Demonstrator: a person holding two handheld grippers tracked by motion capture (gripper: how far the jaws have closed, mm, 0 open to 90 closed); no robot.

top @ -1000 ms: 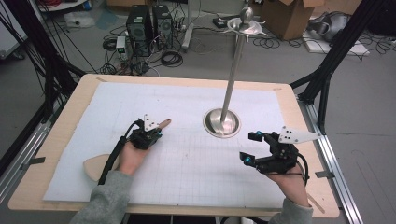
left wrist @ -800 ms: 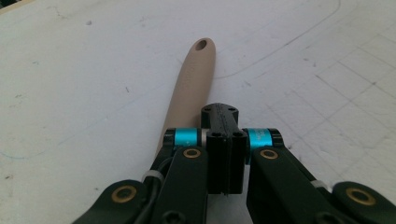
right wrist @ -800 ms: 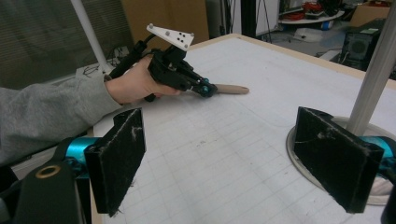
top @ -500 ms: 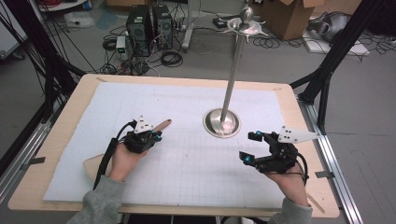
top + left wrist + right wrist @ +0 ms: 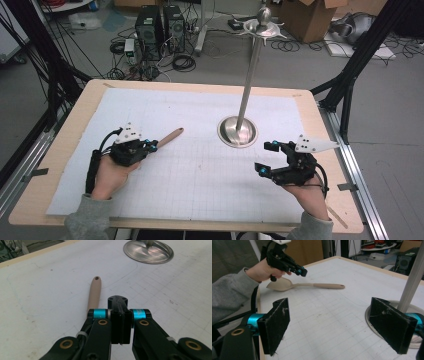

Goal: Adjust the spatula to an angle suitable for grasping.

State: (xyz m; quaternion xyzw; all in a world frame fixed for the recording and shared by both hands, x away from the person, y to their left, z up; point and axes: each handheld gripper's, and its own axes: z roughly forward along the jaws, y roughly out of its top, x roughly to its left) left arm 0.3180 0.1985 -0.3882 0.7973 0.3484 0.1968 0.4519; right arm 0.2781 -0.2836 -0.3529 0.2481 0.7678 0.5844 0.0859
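Note:
A wooden spoon [image 5: 169,136] lies flat on the white gridded mat [image 5: 200,180], at its left half. Its handle [image 5: 95,290] points toward the metal stand. My left gripper [image 5: 152,145] hovers shut just above the spoon's neck with nothing between its jaws, and the hand covers the bowl from above. In the right gripper view the spoon's bowl [image 5: 279,285] rests on the mat under that left gripper [image 5: 300,271]. My right gripper [image 5: 265,157] stands open at the mat's right side, its pads [image 5: 274,325] wide apart and empty.
A tall metal stand with a round base [image 5: 238,131] rises from the mat's far middle, and its pole [image 5: 412,277] is close to my right gripper. The wooden table edge [image 5: 320,125] frames the mat. Computers, cables and boxes sit on the floor beyond.
My left gripper has slid back along the spoon toward its bowl, and the hand now covers the bowl. The spoon and the right gripper have not moved.

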